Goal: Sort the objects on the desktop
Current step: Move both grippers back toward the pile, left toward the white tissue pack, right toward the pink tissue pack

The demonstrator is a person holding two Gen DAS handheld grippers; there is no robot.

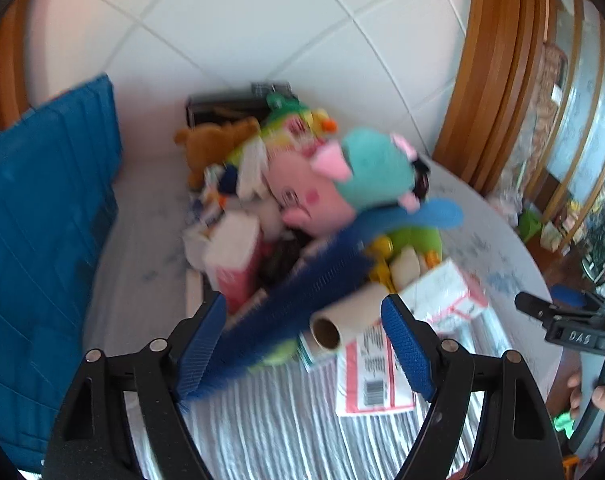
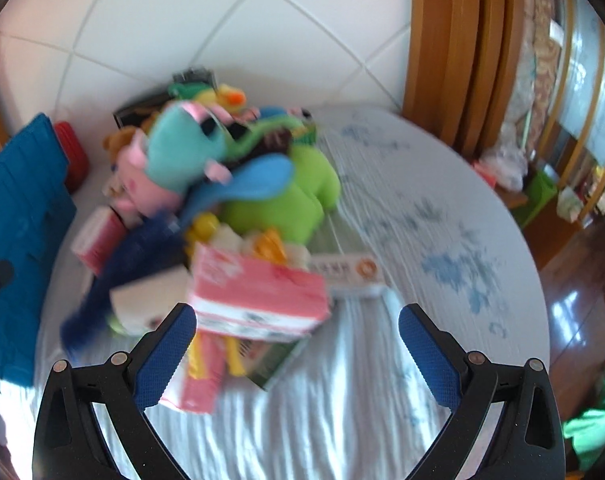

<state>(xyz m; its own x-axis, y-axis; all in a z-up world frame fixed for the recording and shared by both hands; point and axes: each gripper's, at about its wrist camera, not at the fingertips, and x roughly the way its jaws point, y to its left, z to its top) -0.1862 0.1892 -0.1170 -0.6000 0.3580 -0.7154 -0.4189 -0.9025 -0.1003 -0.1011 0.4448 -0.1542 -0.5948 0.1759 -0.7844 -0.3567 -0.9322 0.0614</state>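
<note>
A heap of objects lies on a round table with a pale striped cloth [image 1: 270, 432]. It holds a teal and pink plush [image 1: 366, 168], a green plush [image 2: 298, 196], a brown bear [image 1: 210, 144], a dark blue brush [image 1: 302, 300], a cardboard tube [image 1: 342, 316] and pink and white boxes [image 2: 258, 300]. My left gripper [image 1: 302, 344] is open, with the brush and the tube between its fingers. My right gripper [image 2: 298, 352] is open just in front of the pink box. Both views are blurred.
A blue padded cushion [image 1: 42, 248] stands at the left of the table, with a red item [image 2: 72, 152] behind it. A white tiled wall and a wooden door frame [image 1: 502, 60] lie beyond. The right gripper's body [image 1: 574, 332] shows at the left wrist view's right edge.
</note>
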